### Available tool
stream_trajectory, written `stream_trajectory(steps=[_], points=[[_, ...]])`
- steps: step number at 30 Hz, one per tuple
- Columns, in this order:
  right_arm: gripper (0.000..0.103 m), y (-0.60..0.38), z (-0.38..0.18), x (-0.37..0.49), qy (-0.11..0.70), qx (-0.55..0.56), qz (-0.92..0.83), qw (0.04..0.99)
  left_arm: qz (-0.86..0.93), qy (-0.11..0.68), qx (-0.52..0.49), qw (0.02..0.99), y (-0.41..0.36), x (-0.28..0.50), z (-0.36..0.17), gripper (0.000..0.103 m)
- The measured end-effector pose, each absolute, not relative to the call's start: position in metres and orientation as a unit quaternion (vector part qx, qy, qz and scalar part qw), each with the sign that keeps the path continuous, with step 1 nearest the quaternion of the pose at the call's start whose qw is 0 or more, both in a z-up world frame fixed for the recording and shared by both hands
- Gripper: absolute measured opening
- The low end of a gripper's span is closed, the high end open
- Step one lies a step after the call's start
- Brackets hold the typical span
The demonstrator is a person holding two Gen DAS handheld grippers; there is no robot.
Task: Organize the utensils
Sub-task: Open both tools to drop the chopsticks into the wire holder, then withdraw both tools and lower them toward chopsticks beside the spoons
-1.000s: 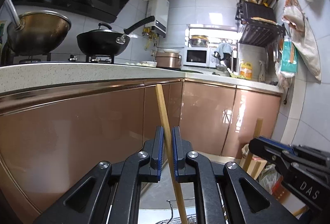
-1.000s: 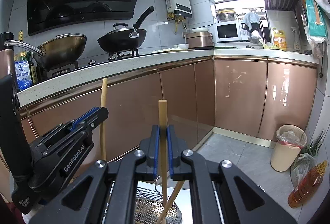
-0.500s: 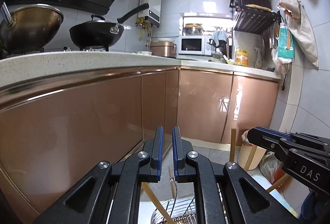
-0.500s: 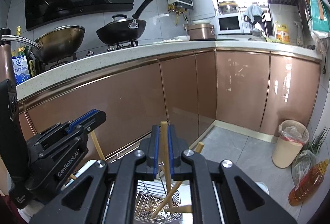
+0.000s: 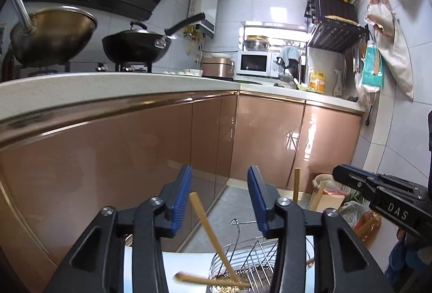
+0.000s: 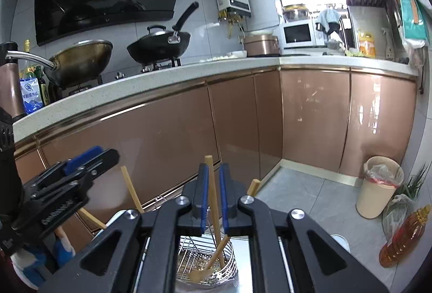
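Running along the back and round the corner: a pale countertop (image 6: 151,85) is seen above glossy copper cabinet doors (image 6: 313,114).
Stove: a brass-coloured wok (image 6: 81,63) and a black lidded wok (image 6: 159,46) are set on the burners, the black handle angled up to the right.
Floor corner: a cream waste bin (image 6: 379,186) with a bag liner is stood near an amber oil bottle (image 6: 402,236).
Wire basket (image 6: 205,263): it is placed low and central, below both tools, with perforated metal at its bottom.
Right gripper (image 6: 213,201): its blue pads are clamped together on a wooden chopstick (image 6: 214,201); the stick's long axis is close to upright, top end above the pads, lower end reaching down into the basket.
Left gripper (image 5: 220,198): its jaws are parted and have just been opening; a second wooden chopstick (image 5: 208,228) is seen between them, touched by neither pad.
Second chopstick, axis: tilted, top end toward the upper left near the left pad, lower end down to the right inside the basket.
Other sticks: more wooden pieces are leaned in the basket at slants.
Change from a second ago: the left tool's stick was then pinched upright between closed pads; it is now released and dropped lower into the basket. The right tool's grip is unchanged.
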State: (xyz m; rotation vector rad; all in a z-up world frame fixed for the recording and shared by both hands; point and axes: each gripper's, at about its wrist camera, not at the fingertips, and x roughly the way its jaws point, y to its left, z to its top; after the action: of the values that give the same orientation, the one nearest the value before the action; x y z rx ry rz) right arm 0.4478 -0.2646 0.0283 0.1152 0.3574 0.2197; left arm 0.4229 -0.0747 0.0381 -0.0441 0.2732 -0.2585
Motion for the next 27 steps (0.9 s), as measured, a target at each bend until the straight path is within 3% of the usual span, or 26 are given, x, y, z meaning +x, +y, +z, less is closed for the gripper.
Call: stream_trajectory(steps=[2,6,27], points=[[0.011,-0.266,0.036,0.438,0.173,0.057,0.108,0.977,-0.125,0.14,-0.027,0.982,-0.066,0.411,0.046,0.055],[0.021,-0.268,0.048,0.409,0.166,0.054,0.104,0.979,-0.11,0.148,-0.022,0.982,-0.051,0.387,0.058,0.057],[0.022,-0.242,0.078,0.242,0.186,0.028,0.119,0.975,-0.044,0.224,-0.021,0.973,0.045,0.228,0.07,0.057]])
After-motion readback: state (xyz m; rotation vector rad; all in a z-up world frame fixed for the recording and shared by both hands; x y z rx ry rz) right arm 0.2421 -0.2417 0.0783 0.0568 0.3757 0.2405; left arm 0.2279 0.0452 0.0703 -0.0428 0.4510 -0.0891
